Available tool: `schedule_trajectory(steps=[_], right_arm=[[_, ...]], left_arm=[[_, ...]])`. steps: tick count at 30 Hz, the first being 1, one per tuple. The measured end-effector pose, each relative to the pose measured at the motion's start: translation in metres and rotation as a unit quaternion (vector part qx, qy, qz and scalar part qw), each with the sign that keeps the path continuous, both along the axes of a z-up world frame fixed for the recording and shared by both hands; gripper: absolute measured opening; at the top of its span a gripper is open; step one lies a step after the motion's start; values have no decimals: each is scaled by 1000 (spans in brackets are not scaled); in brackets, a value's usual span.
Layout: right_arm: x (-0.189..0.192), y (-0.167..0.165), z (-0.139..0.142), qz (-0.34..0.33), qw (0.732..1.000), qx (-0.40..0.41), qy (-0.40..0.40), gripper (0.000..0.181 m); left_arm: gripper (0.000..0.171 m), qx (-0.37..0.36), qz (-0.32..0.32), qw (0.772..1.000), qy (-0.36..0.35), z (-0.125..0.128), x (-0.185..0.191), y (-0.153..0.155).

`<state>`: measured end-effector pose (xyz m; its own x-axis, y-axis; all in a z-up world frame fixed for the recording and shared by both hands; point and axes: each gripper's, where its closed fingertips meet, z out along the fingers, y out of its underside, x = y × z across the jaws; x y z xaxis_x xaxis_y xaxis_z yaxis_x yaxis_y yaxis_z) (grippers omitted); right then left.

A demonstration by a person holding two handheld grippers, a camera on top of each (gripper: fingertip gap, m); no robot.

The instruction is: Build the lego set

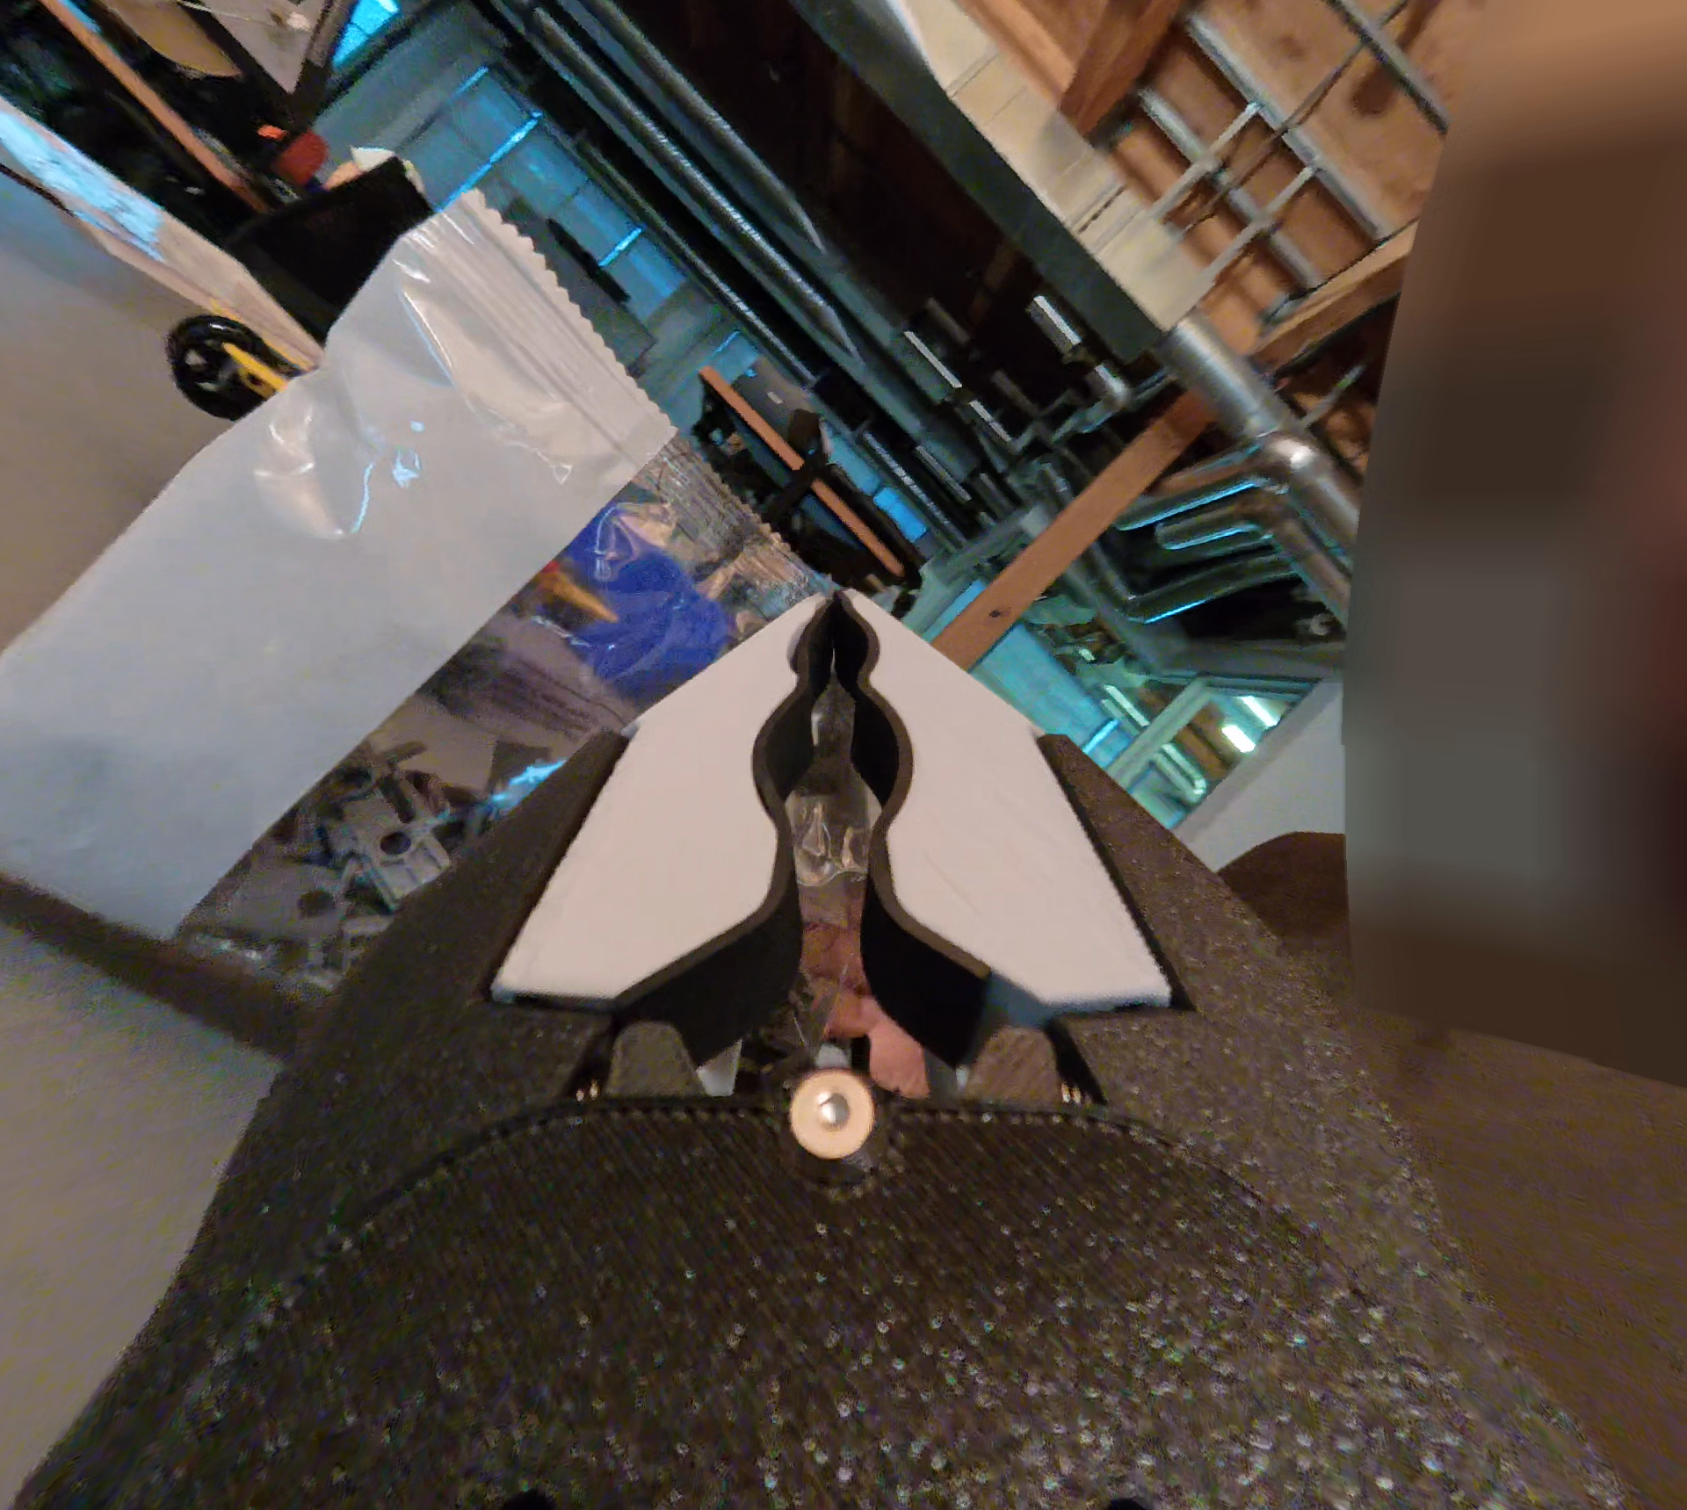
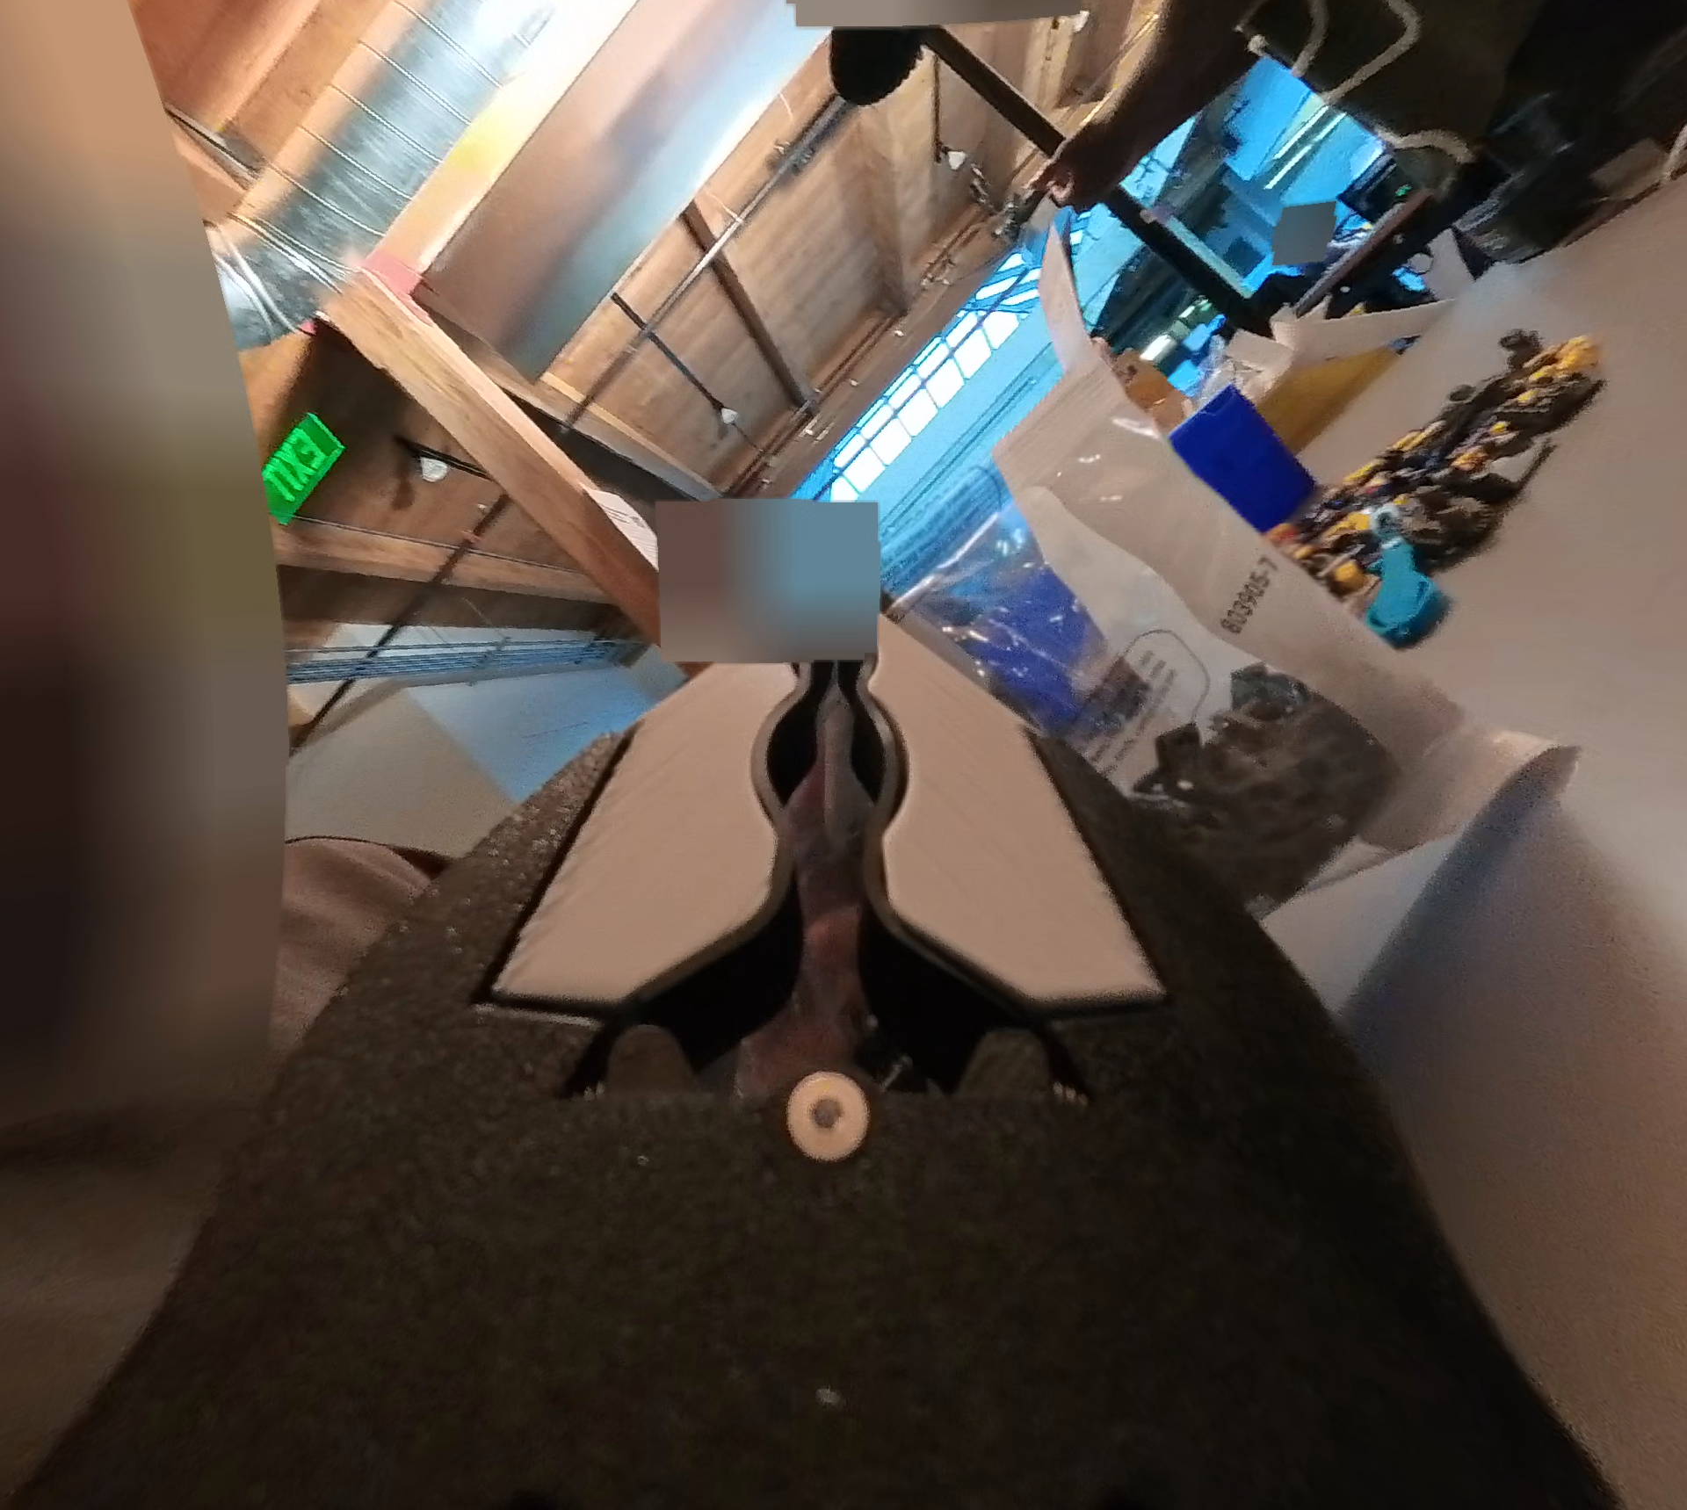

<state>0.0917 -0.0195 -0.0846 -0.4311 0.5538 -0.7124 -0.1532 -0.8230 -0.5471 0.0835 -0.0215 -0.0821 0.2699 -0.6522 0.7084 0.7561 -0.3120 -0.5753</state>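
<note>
My left gripper (image 1: 838,608) is shut on the edge of a plastic bag (image 1: 301,572), and clear film shows between its jaws. The bag is part white, part clear, with a zigzag top edge, and it spreads out to the left. Blue pieces (image 1: 657,599) and grey parts (image 1: 383,836) lie inside it. My right gripper (image 2: 833,668) is shut too, with thin film pinched between its jaws. The bag (image 2: 1123,554) spreads out to its right, with blue pieces (image 2: 1032,645) and dark parts (image 2: 1260,763) inside. Both grippers tilt up towards the ceiling.
A white table (image 2: 1552,645) holds a pile of small yellow and black parts (image 2: 1461,444), a blue box (image 2: 1241,453) and a teal piece (image 2: 1410,613). A person's hand (image 2: 1086,166) shows beyond the bag. A black and yellow wheeled item (image 1: 214,366) sits far left. Less than 4 cm separates the two grippers' tips.
</note>
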Motion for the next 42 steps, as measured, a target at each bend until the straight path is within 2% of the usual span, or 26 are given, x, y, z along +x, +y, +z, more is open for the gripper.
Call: schedule_trajectory(steps=[9, 16, 34, 35, 36, 37, 38, 39, 42], right_arm=[[4, 4, -13, -67, 996, 45, -45, 0], [8, 6, -18, -71, 996, 37, -48, 0], [21, 10, -27, -107, 988, 76, -75, 0], [25, 15, -27, -119, 988, 71, -75, 0], [39, 32, -28, -160, 983, 51, -70, 0], [63, 54, -32, -207, 976, 29, -67, 1], [81, 65, -38, -229, 970, 26, -72, 0], [83, 61, -44, -230, 968, 45, -91, 0], [62, 43, -45, -211, 966, 84, -121, 0]], left_arm=[[0, -7, 4, 999, 36, -12, 2, 3], [0, -12, -2, 999, 35, -16, 4, 5], [0, -21, -1, 998, 52, -22, 9, 8], [0, -19, 6, 999, 42, -20, 4, 7], [0, 0, 65, 998, -25, -8, -34, 5], [0, 11, 98, 993, -61, -2, -76, -3], [0, 1, 143, 989, -25, -10, -102, -7], [0, -16, 155, 987, 28, -18, -101, -5], [0, -5, 110, 993, 44, -11, -66, 1]])
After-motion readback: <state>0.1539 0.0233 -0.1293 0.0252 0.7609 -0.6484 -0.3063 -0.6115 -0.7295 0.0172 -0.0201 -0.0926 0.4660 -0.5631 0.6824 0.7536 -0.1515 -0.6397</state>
